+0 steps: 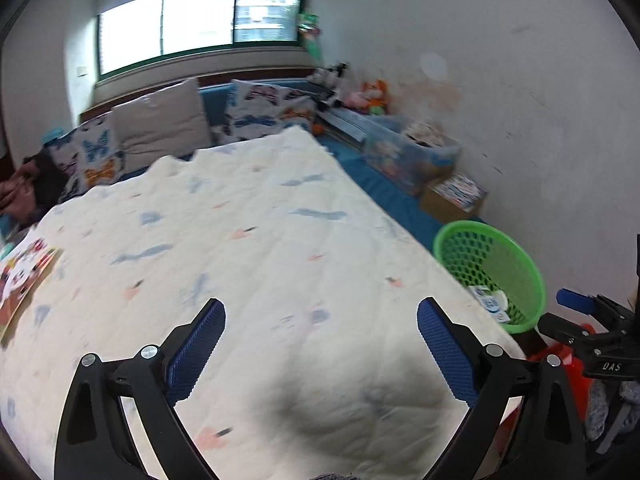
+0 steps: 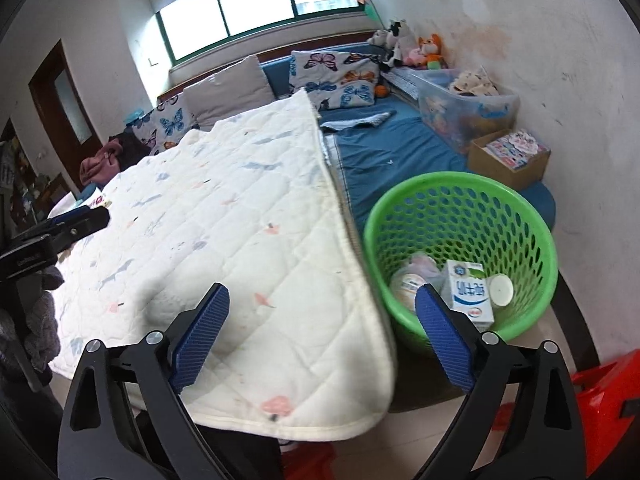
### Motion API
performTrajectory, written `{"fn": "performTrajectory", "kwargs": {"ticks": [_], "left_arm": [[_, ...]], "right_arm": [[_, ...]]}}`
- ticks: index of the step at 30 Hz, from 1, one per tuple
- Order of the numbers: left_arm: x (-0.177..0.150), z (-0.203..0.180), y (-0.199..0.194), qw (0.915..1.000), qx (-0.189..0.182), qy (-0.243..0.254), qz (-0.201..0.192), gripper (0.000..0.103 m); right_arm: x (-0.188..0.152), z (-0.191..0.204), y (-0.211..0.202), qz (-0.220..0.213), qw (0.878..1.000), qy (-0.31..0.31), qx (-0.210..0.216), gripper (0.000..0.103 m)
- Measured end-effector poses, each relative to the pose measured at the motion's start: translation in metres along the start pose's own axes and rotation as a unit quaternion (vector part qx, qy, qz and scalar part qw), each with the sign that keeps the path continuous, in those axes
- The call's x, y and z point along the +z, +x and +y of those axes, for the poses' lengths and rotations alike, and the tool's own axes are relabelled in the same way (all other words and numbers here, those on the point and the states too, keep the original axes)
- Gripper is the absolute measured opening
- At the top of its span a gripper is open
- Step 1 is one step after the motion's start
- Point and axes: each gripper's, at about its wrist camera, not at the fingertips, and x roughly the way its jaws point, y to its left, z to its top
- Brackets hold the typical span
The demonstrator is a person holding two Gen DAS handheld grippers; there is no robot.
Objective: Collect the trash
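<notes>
1. Two grippers hanging wide apart over the bed, nothing between the blue pads: left gripper point(image 1: 320, 344) at the bottom centre of the left wrist view, above the white quilt point(image 1: 248, 248); right gripper point(image 2: 322, 330) at the bottom centre of the right wrist view, straddling the quilt's edge and the green basket point(image 2: 460, 192).
2. Trash lying inside the basket, lower right of the right wrist view: a milk carton point(image 2: 470, 294), a round white lid or cup point(image 2: 501, 289) touching its right side, and a crumpled wrapper point(image 2: 416, 276) to its left.
3. Judging the step: apparently between drops, both hands empty and free after a deposit, or nearing the end.
4. Searching next: scanning the quilt and the blue sheet point(image 2: 384, 156) for leftover litter; none plainly showing. Possibly checking the printed paper point(image 1: 24, 276) at the left edge of the left wrist view, too blurred to call trash.
5. Needing, for any further pick: lowering open fingers around the item, closing, carrying over to the basket rim.
</notes>
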Motion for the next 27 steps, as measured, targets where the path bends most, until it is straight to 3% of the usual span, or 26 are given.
{"fn": "performTrajectory", "kwargs": {"ticks": [14, 27], "left_arm": [[-0.041, 0.066, -0.054, 0.9951, 0.071, -0.059, -0.037, 0.094], [-0.066, 0.069, -0.083, 0.9907, 0.101, -0.057, -0.07, 0.094]], "right_arm": [[-0.012, 0.063, -0.002, -0.023, 0.999, -0.04, 0.0, 0.099], [-0.016, 0.083, -0.009, -0.048, 0.998, -0.044, 0.001, 0.099]]}}
